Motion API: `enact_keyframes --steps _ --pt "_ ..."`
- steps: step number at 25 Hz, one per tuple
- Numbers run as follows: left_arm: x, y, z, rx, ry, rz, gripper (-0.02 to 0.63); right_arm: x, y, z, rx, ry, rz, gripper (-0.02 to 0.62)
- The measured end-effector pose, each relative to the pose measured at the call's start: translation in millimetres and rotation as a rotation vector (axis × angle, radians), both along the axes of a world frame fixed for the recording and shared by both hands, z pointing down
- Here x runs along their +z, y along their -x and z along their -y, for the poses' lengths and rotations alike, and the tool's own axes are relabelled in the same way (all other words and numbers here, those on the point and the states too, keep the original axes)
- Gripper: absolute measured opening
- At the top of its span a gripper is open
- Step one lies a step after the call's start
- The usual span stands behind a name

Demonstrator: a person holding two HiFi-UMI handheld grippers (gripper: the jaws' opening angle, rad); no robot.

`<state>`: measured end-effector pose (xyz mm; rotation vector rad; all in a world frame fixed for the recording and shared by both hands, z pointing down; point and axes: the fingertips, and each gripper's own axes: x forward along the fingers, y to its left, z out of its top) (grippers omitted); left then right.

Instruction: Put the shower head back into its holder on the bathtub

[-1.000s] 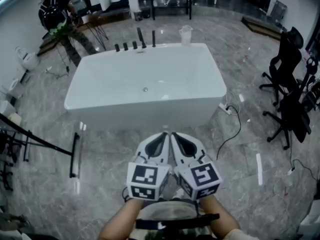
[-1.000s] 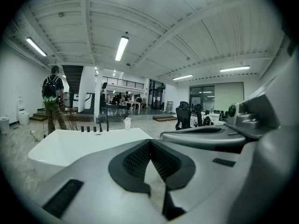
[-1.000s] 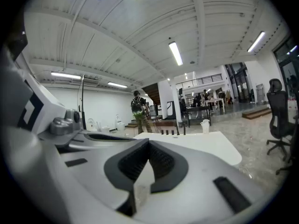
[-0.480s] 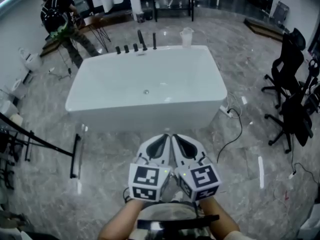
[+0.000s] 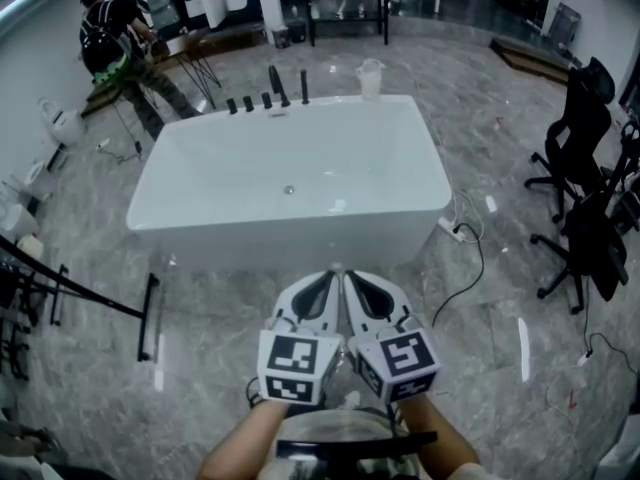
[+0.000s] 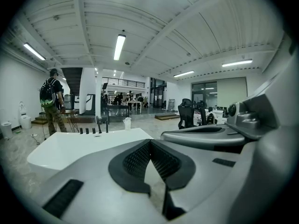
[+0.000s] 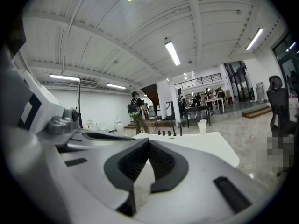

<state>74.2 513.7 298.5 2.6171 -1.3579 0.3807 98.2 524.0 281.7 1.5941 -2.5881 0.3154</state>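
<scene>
1. The left gripper [image 5: 326,276] and the right gripper [image 5: 352,276] are clenched shut, empty, side by side, well short of the bathtub [image 5: 290,236].
2. Dark fittings [image 5: 272,92] line its far rim; they are too small to pick out the shower head among them.

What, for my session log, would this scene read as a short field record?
tub: white rectangular bathtub, on grey marble floor
fittings: row of black tap fittings on its far rim
left tool: shut, empty, short of tub
right tool: shut, empty, beside the left
bystander: person with backpack, far left
</scene>
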Motion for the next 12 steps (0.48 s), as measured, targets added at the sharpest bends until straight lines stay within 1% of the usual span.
enact_keyframes --steps 3,6,9,12 --pt "3 -7 19 0.003 -0.001 -0.002 0.009 2 -9 21 0.022 0.014 0.0 0.008" --pt "8 -7 46 0.002 0.005 -0.007 0.009 6 -11 48 0.035 0.026 -0.008 0.008" --pt "15 -4 79 0.006 0.019 -0.014 0.009 14 -8 78 0.025 0.033 -0.014 0.008" --pt "19 6 119 0.015 0.034 -0.023 0.009 19 1 116 0.041 0.049 -0.018 0.008"
